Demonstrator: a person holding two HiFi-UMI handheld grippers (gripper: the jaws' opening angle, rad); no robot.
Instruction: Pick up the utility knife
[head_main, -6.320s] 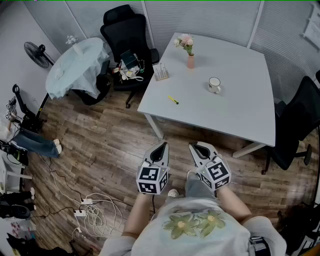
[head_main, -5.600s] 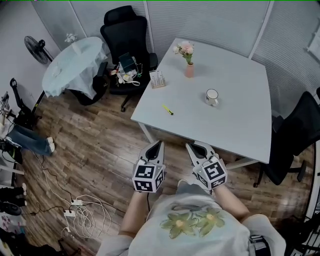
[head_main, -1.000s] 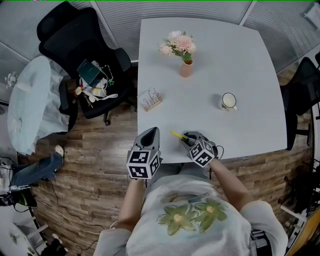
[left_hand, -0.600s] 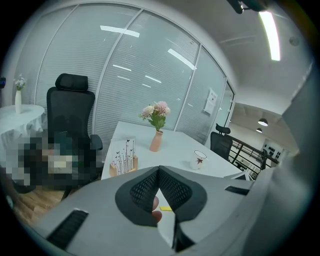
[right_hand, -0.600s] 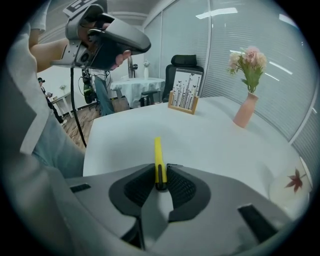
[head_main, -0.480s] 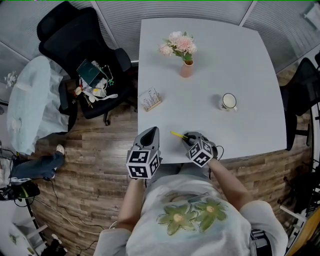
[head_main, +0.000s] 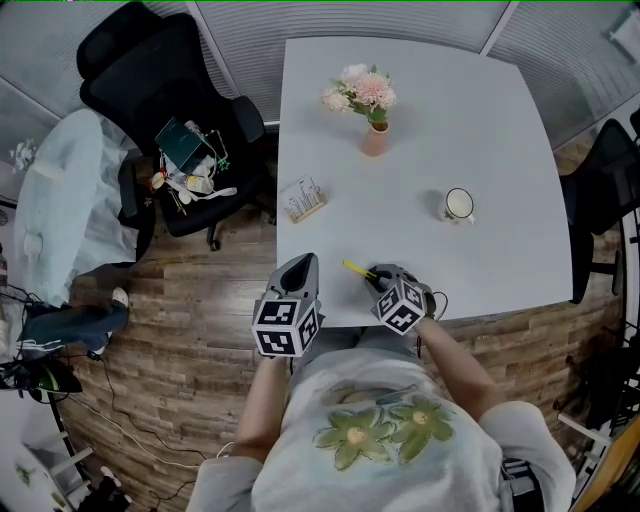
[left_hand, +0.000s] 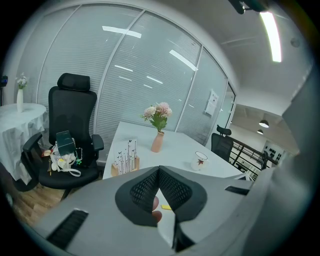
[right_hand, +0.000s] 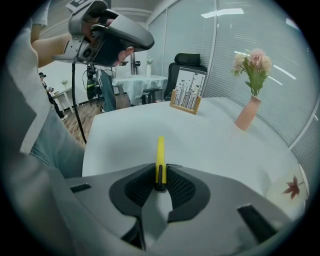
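- Yellow utility knife (right_hand: 160, 150) lies on the tabletop between the jaws of the right gripper (right_hand: 160, 172). The jaws are closing, with the pads against the knife's sides, and the far end of the knife sticks out ahead of the fingertips.
- Just left of that, the left gripper (left_hand: 159, 171) hovers at the table's near edge with its jaws together and nothing held.
- Under both spreads a white table (head_main: 480, 110), matte and bare around the knife.
- Farther ahead of the fingers stand a wooden card holder (head_main: 302, 199) to the left, a white mug (head_main: 459, 204) to the right, and a pink vase of flowers (head_main: 375, 138) beyond.
- Left of the table, a black office chair (head_main: 130, 70) with clutter on its seat stands on a wood plank floor (head_main: 180, 330). A round table under pale cloth (head_main: 60, 210) is farther left.
- Glass panels with blinds (head_main: 240, 15) close off the far side.
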